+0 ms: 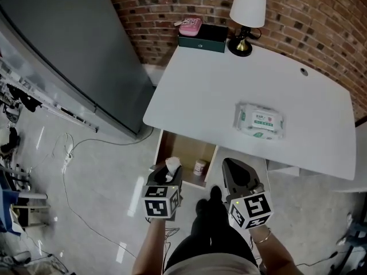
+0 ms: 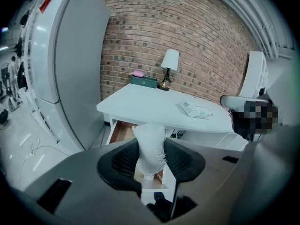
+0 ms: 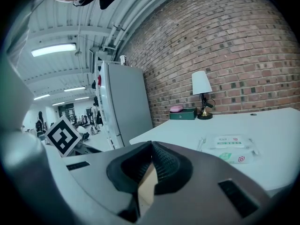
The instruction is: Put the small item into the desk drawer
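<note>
Near the open drawer [image 1: 181,151], the left gripper [image 1: 171,172] pinches a crumpled, frayed white pouch [image 2: 150,146]; the right gripper [image 3: 151,166] is closed.

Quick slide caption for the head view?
Left tongs grip a crumpled white item beside the open desk drawer; right tongs shut, empty.

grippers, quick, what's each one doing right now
Left gripper: closed on a white crumpled wad.
Right gripper: closed, empty.

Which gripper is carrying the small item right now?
The left gripper: a small white pouch is clamped between its jaws. The right gripper has its jaws meeting at the tips, with nothing between them.
</note>
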